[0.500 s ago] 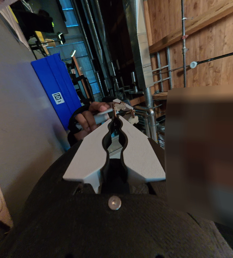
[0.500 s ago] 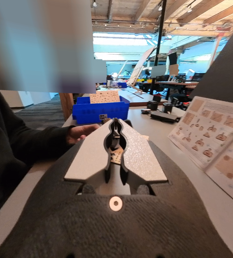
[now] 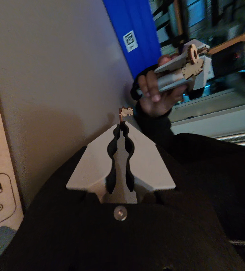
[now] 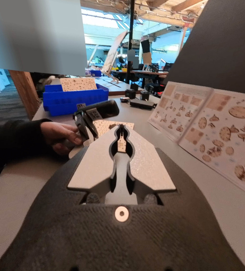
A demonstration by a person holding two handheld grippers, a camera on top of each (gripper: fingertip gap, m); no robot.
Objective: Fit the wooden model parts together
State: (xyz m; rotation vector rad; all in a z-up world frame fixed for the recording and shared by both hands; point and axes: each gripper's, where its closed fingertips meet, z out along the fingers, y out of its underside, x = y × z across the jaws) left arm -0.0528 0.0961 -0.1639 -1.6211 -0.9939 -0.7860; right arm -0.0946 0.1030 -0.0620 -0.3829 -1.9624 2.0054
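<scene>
1. A small wooden piece (image 3: 125, 112), a thin stalk with a pale toothed tab at its top, is pinched by its lower end between the closed fingers of the left gripper (image 3: 121, 126) and is held above the grey table (image 3: 45, 58).
2. A wooden gear piece (image 3: 192, 58), a round toothed disc with a hole joined to a second toothed part, is clamped in the closed right gripper (image 4: 121, 129). In that gripper's own view only a dark edge is seen at the tips.
3. Half a second ago the two wooden pieces were shown almost touching. Now they are well apart, the gear piece being carried up and to the right by a hand (image 3: 152, 93).
4. No link between the pieces is visible, though blur makes this uncertain.
5. Behind them a blue bin (image 4: 75, 98) is seen. A wooden sheet (image 4: 102, 126) is laid flat near the right gripper, and an open booklet (image 4: 206, 124) is propped at the right.
</scene>
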